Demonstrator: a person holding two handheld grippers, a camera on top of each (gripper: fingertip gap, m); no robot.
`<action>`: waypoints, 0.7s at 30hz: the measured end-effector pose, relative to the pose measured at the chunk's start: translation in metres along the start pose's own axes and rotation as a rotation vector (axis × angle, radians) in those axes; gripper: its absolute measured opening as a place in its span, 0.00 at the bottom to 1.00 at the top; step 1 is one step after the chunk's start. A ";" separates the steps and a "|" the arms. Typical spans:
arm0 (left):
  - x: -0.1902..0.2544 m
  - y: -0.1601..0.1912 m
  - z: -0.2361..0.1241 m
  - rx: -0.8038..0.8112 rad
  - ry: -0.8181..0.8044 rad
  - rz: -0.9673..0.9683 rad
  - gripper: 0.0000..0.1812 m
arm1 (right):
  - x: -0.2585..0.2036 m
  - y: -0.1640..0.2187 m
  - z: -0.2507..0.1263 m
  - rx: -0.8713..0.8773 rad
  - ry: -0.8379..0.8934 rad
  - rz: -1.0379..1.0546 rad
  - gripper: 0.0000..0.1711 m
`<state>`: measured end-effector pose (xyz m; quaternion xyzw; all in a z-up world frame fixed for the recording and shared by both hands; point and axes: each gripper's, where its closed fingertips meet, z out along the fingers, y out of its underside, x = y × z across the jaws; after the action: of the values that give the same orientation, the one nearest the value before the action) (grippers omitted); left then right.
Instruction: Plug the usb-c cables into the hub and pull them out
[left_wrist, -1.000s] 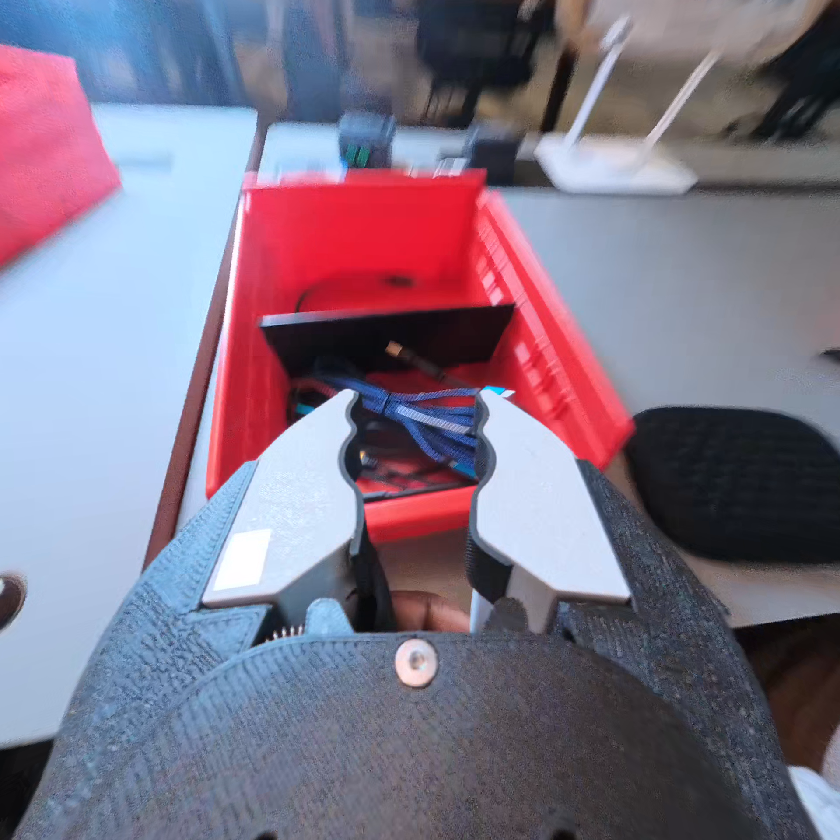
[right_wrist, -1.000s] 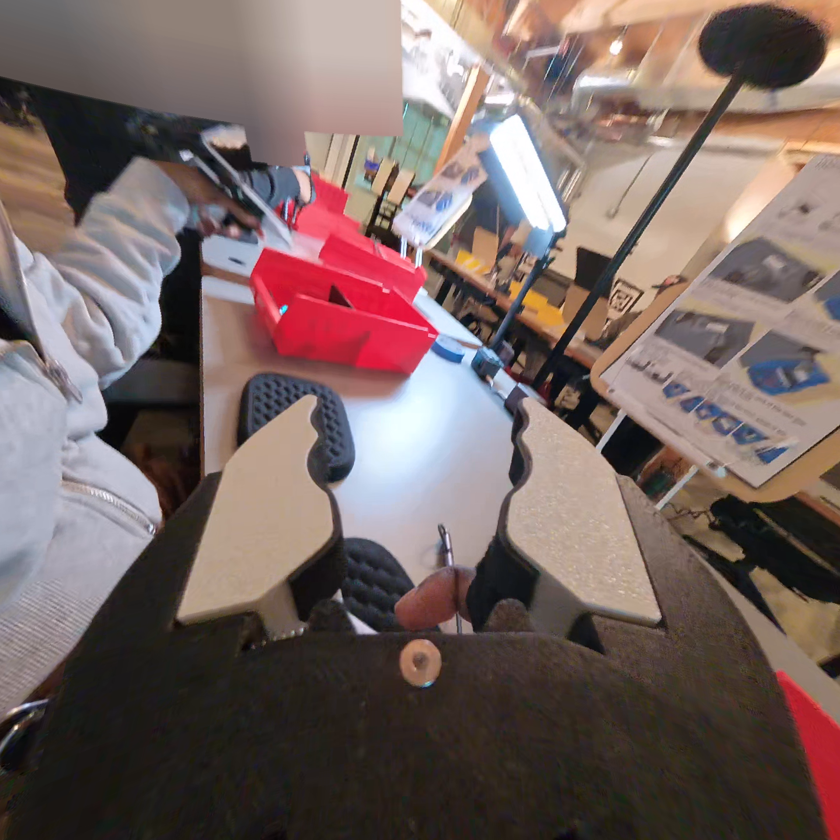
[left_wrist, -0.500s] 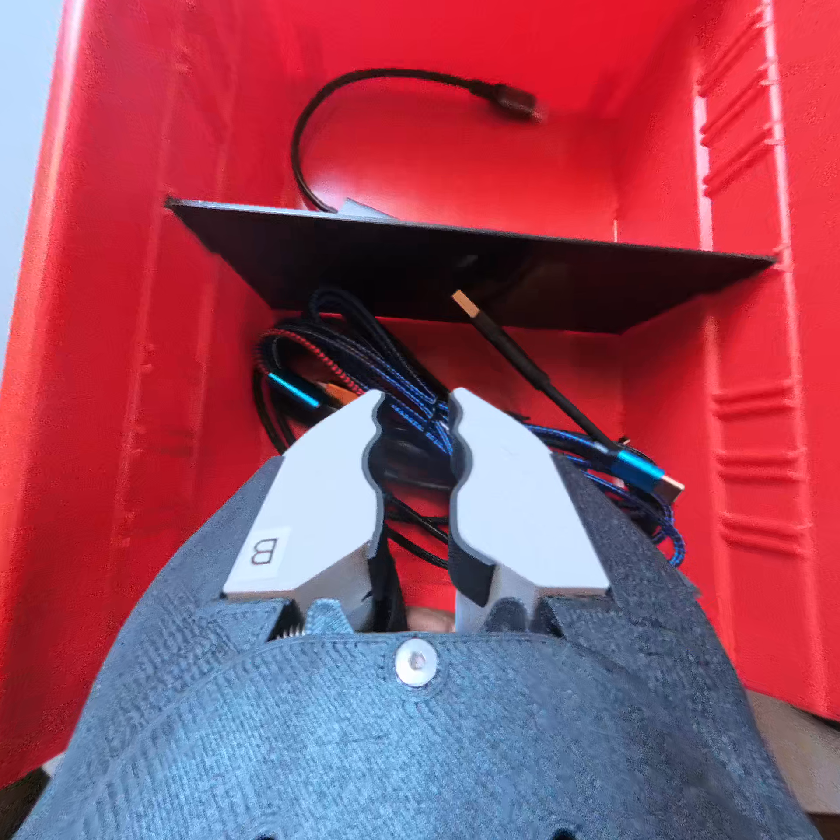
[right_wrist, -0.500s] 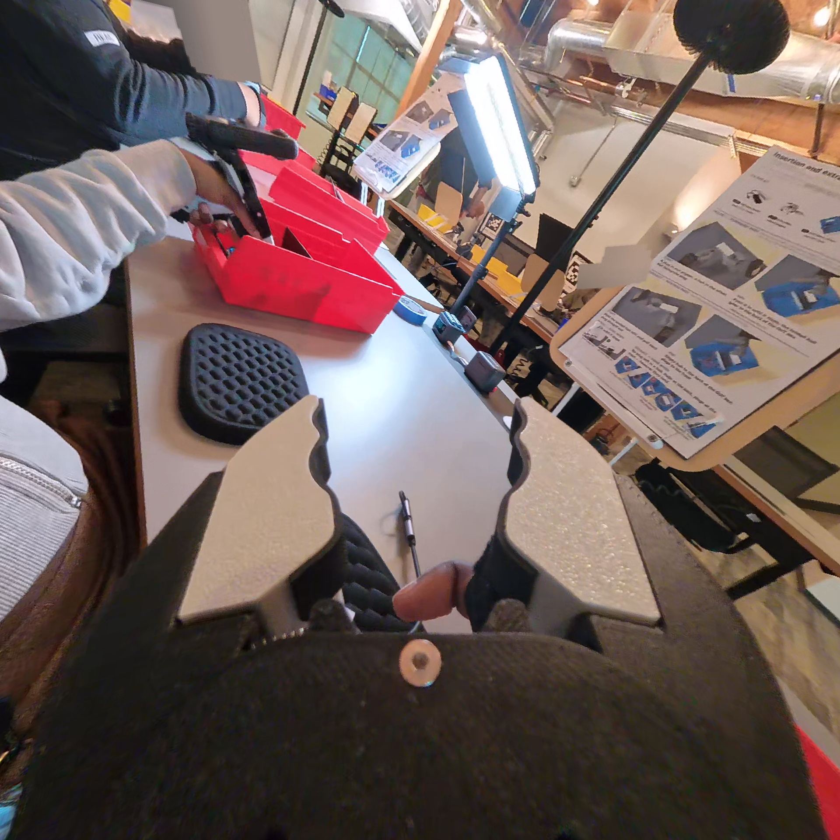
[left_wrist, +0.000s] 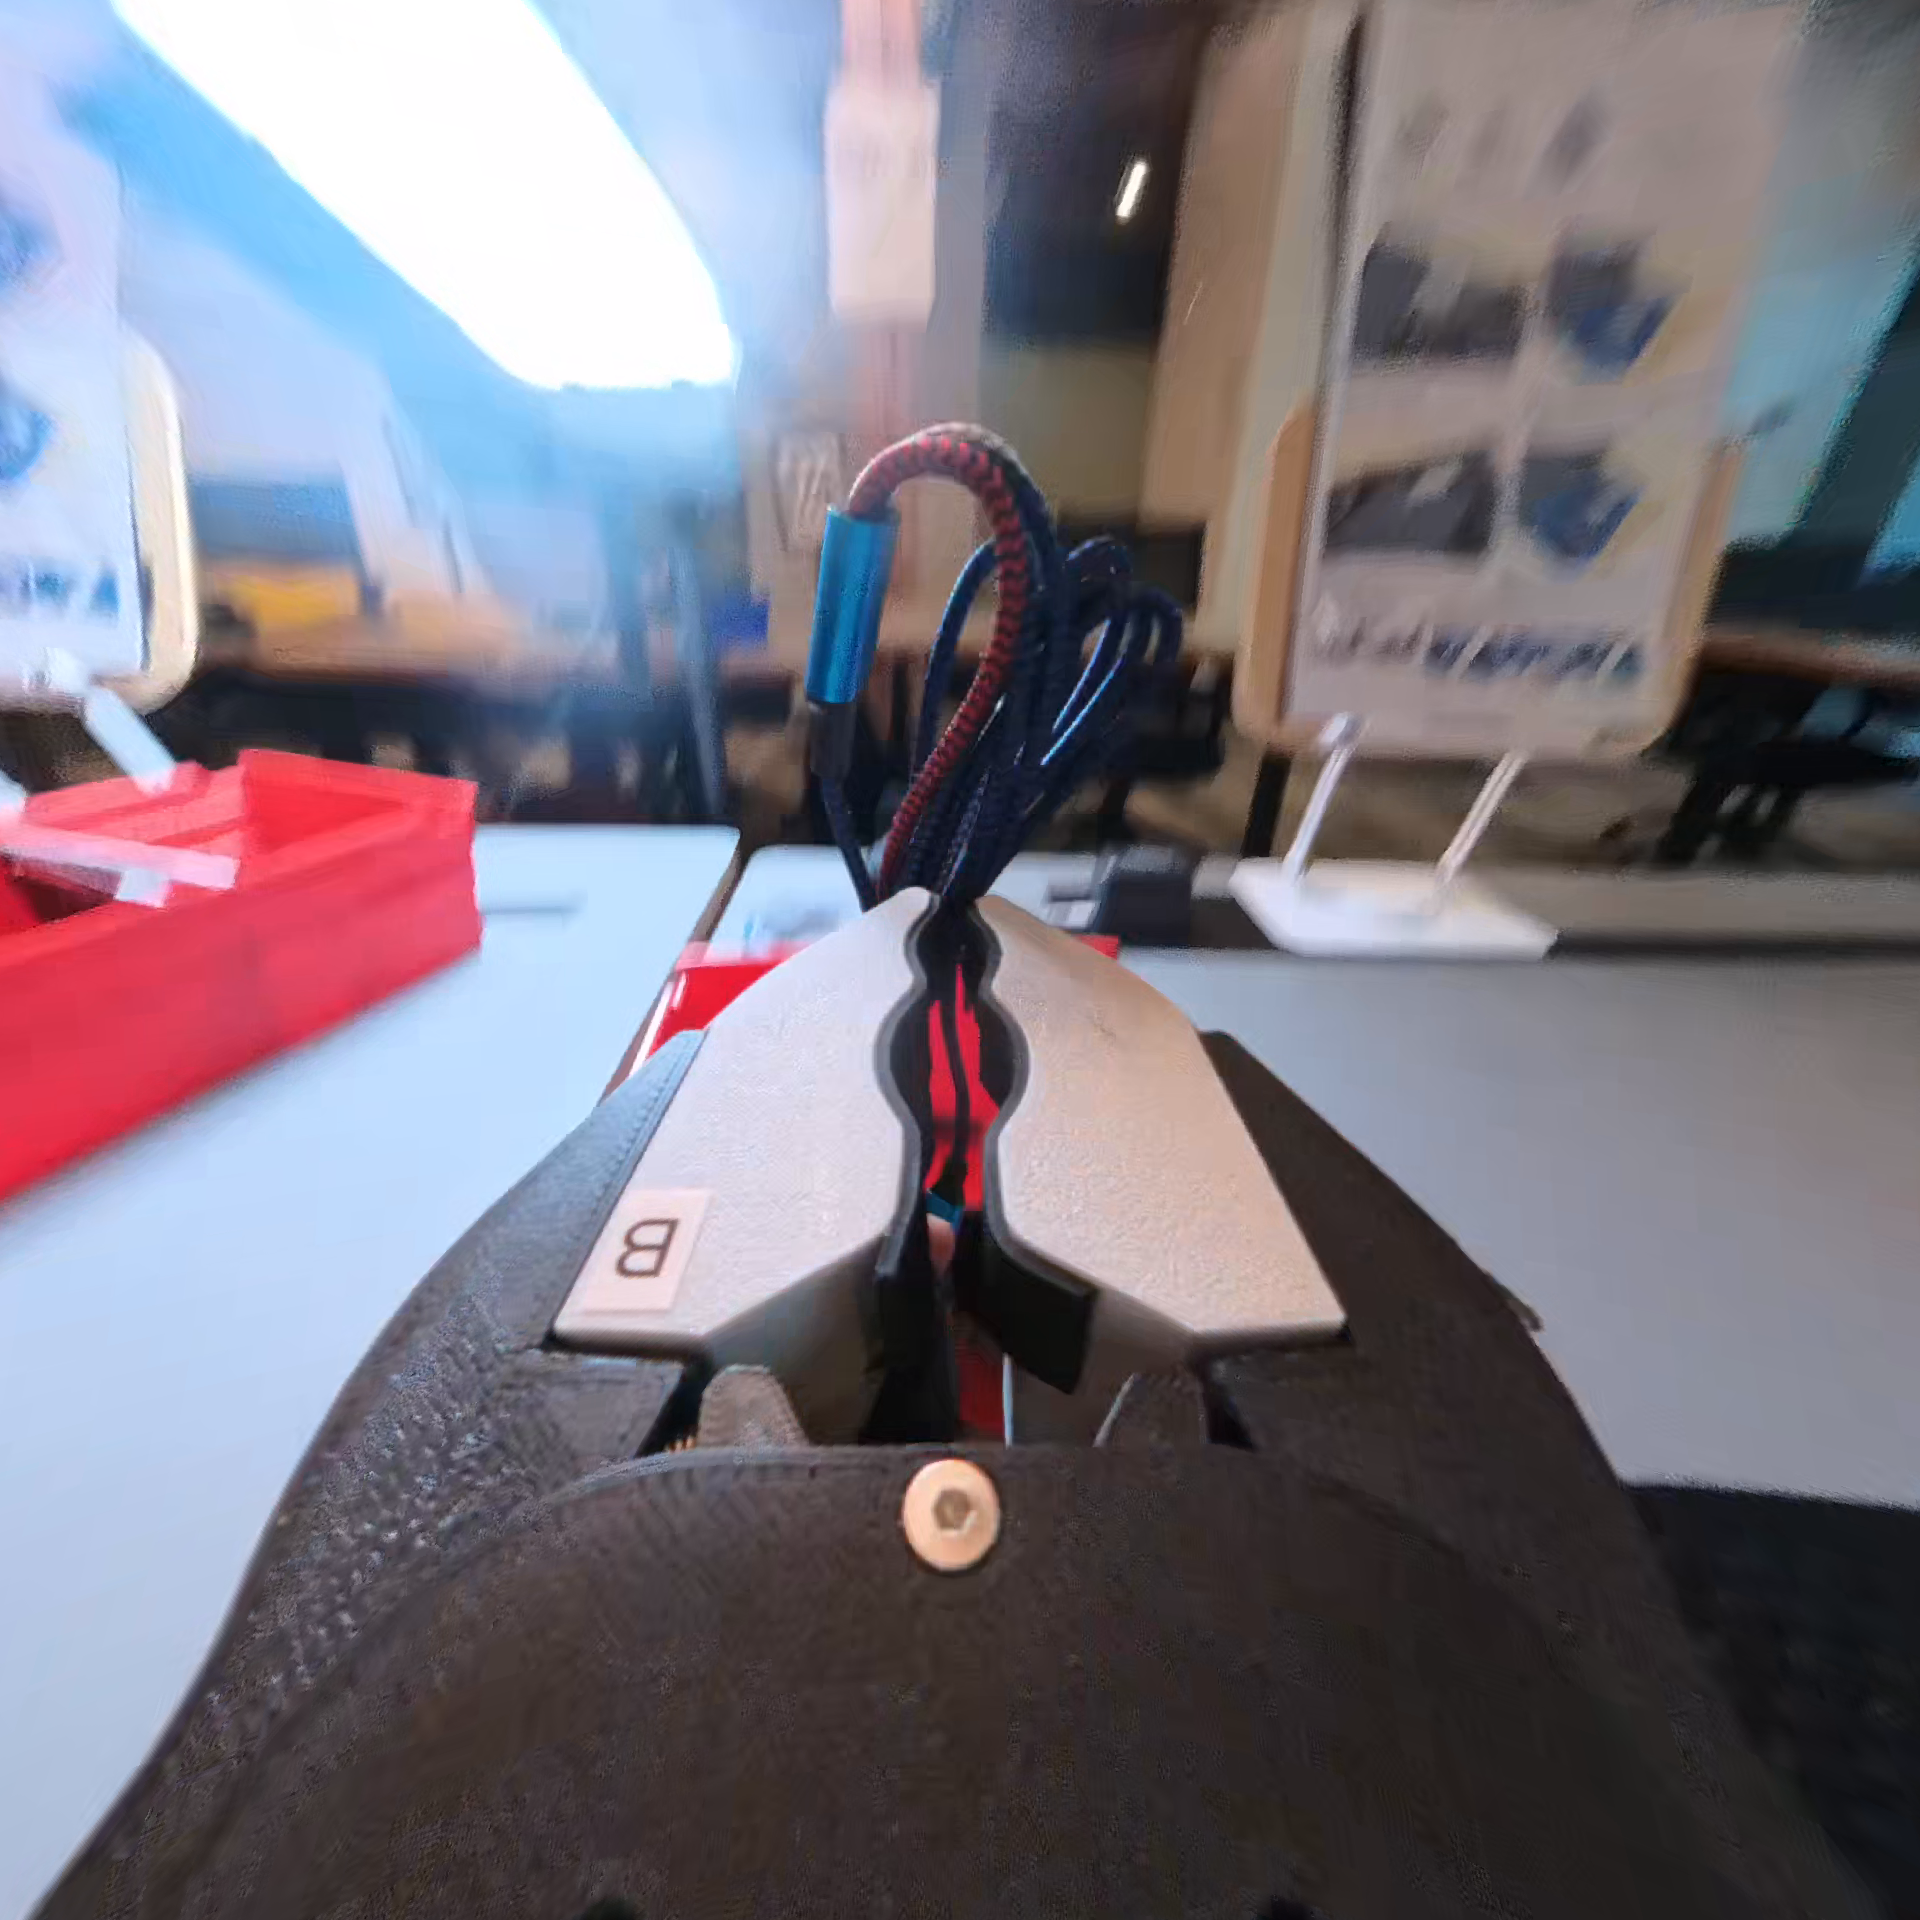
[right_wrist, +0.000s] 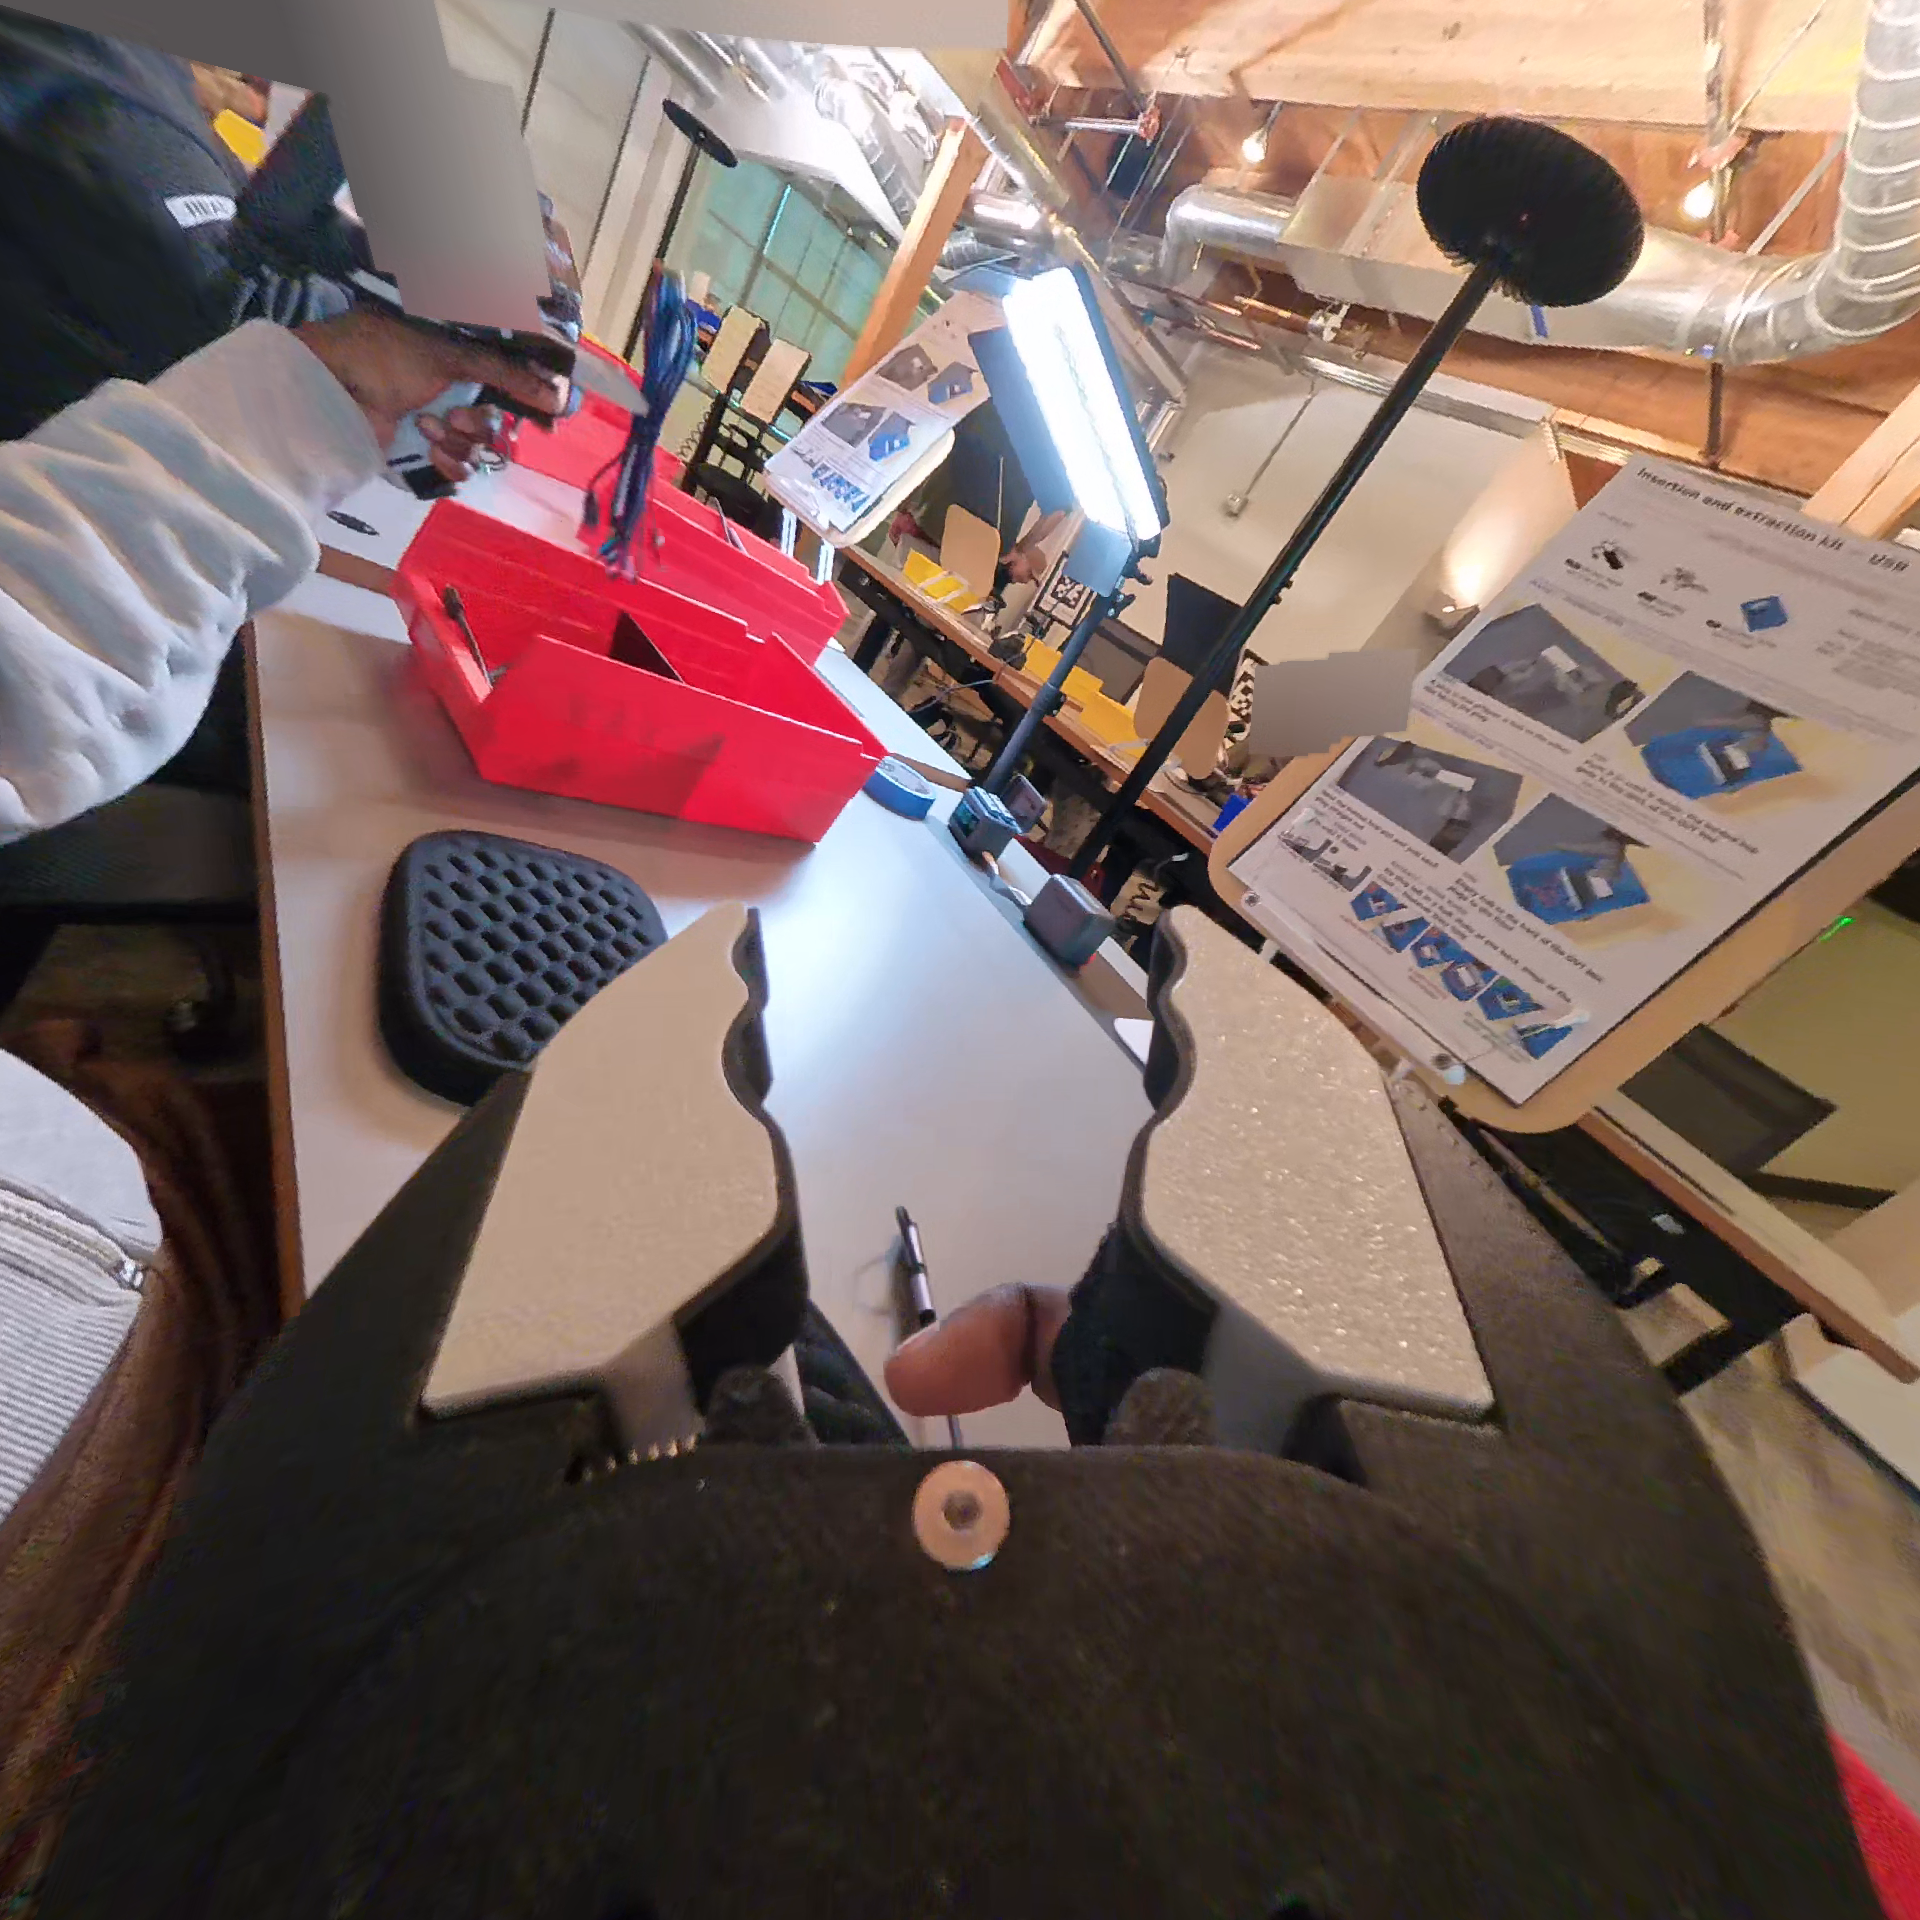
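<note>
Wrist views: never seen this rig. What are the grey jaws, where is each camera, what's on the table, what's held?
There is no robot arm: a person holds a two-finger gripper in each hand, and a camera on each looks forward along its fingers.

In the left wrist view, the left gripper is shut on a bundle of cables, raised above the table.

In the right wrist view, the right gripper is open and holds nothing. It also shows the bundle hanging over the red bin. A black pad, a pen and a roll of blue tape lie on the table.
</note>
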<state>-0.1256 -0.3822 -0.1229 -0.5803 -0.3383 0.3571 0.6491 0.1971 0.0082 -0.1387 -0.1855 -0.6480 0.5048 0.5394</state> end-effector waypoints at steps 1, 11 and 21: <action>0.008 -0.017 -0.004 0.098 0.039 -0.017 0.02 | 0.000 0.000 0.002 0.003 0.001 0.020 0.42; 0.145 -0.085 -0.008 0.397 0.583 -0.243 0.02 | -0.023 -0.010 0.053 0.000 -0.059 0.271 0.41; 0.334 -0.050 -0.020 0.206 1.013 -0.030 0.01 | -0.038 -0.034 0.115 0.015 -0.204 0.583 0.45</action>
<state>0.0678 -0.1100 -0.0670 -0.6085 0.0474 0.0535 0.7903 0.1191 -0.0881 -0.1192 -0.3080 -0.6144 0.6592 0.3051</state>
